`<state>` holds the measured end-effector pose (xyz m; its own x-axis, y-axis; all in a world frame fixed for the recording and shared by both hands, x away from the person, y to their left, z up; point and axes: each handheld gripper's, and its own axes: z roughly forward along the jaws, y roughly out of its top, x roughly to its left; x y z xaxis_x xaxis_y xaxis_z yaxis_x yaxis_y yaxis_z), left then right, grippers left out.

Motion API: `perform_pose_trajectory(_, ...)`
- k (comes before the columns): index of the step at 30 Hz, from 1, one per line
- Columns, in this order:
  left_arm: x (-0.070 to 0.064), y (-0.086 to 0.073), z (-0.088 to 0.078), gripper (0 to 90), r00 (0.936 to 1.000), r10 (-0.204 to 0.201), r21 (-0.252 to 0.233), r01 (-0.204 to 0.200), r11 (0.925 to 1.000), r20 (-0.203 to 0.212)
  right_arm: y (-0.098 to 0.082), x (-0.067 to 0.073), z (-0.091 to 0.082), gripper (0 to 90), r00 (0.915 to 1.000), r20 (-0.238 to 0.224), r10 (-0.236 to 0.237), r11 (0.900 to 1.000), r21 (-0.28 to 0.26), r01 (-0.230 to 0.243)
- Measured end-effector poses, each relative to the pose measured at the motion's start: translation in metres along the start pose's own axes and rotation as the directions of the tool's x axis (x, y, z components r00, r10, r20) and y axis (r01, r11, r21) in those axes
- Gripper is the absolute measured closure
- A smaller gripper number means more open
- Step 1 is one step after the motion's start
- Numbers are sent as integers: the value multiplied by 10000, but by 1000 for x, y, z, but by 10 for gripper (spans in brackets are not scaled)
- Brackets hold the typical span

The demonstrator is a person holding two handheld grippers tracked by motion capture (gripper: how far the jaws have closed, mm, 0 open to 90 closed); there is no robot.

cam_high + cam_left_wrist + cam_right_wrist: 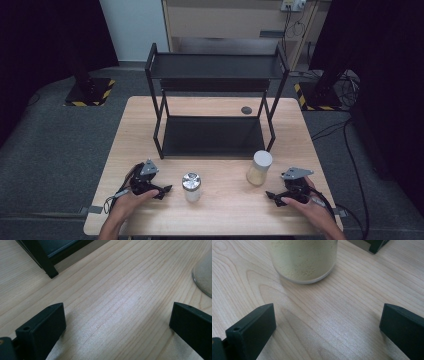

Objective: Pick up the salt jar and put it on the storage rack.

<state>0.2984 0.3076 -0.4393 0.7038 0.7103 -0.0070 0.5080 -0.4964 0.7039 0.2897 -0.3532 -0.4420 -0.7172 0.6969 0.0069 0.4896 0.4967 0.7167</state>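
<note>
Two jars stand on the wooden table (pixel 225 210). A silver-lidded jar (pixel 191 186) sits front centre, and its base edge (pixel 203 277) shows at the right of the left gripper view. A white-lidded jar (pixel 259 167) of pale yellowish powder (pixel 303 260) stands to its right. My left gripper (pixel 164 191) rests on the table just left of the silver-lidded jar, jaws wide open over bare wood (pixel 117 315). To the right of the white-lidded jar and a little nearer, my right gripper (pixel 271 197) points at it, open, with nothing between its jaws (pixel 328 315).
A black two-tier metal rack (pixel 215 135) stands on the far half of the table; one of its feet (pixel 48 267) is near the left gripper, another (pixel 377 245) beyond the right one. A small dark round disc (pixel 246 110) lies behind the rack. Dark stands flank the table.
</note>
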Motion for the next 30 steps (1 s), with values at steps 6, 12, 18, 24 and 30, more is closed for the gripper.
perform_pose_trajectory(6,1,0,0,0,10000,31,-10,-31,10000,42,0,0,0,12,10000,8,9,10000,1,-9)
perform_pose_trajectory(12,5,-2,-3,12,9997,108,-71,-107,9999,218,0,0,0,12,10000,15,19,10000,1,-19)
perform_pose_trajectory(18,3,-6,-11,14,9985,414,-313,-403,9987,360,0,1,0,13,10000,20,22,10000,0,-22)
perform_pose_trajectory(24,0,-4,-16,16,9972,642,-294,-631,9976,394,0,1,0,13,10000,23,24,10000,1,-24)
perform_pose_trajectory(30,-3,-1,-16,22,9931,1013,-229,-1001,9947,596,0,1,0,13,10000,29,30,10000,1,-30)
